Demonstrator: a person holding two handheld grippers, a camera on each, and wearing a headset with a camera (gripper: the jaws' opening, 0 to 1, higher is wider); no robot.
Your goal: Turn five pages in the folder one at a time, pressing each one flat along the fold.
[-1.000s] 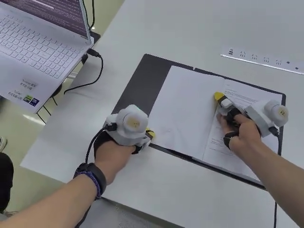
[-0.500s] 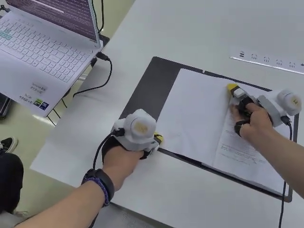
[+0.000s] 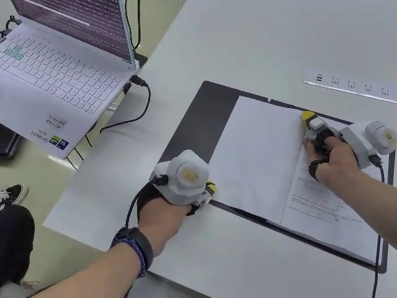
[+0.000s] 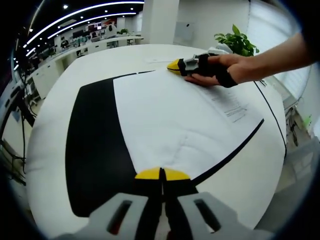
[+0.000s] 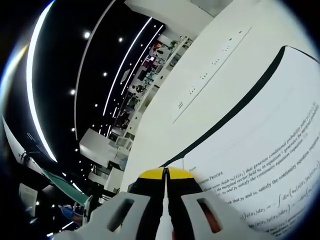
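A black folder [image 3: 198, 115] lies open on the white table. A blank turned page [image 3: 260, 152] covers its left half, a printed page [image 3: 322, 205] its right. My left gripper [image 3: 209, 186] is shut, its yellow tips resting at the near edge of the blank page [image 4: 160, 115]. My right gripper [image 3: 306, 116] is shut, its yellow tips pressed down at the top of the fold, next to the printed page [image 5: 270, 165]. In the left gripper view the right gripper [image 4: 175, 64] sits at the page's far end.
An open white laptop [image 3: 56, 74] stands at the left, its black cable [image 3: 133, 102] trailing toward the folder. A white power strip [image 3: 350, 85] lies at the back right. The table's near edge runs just below the folder.
The head camera has shifted, sliding the scene right and down. My right gripper has moved up along the fold toward the page's top. The left gripper holds its place.
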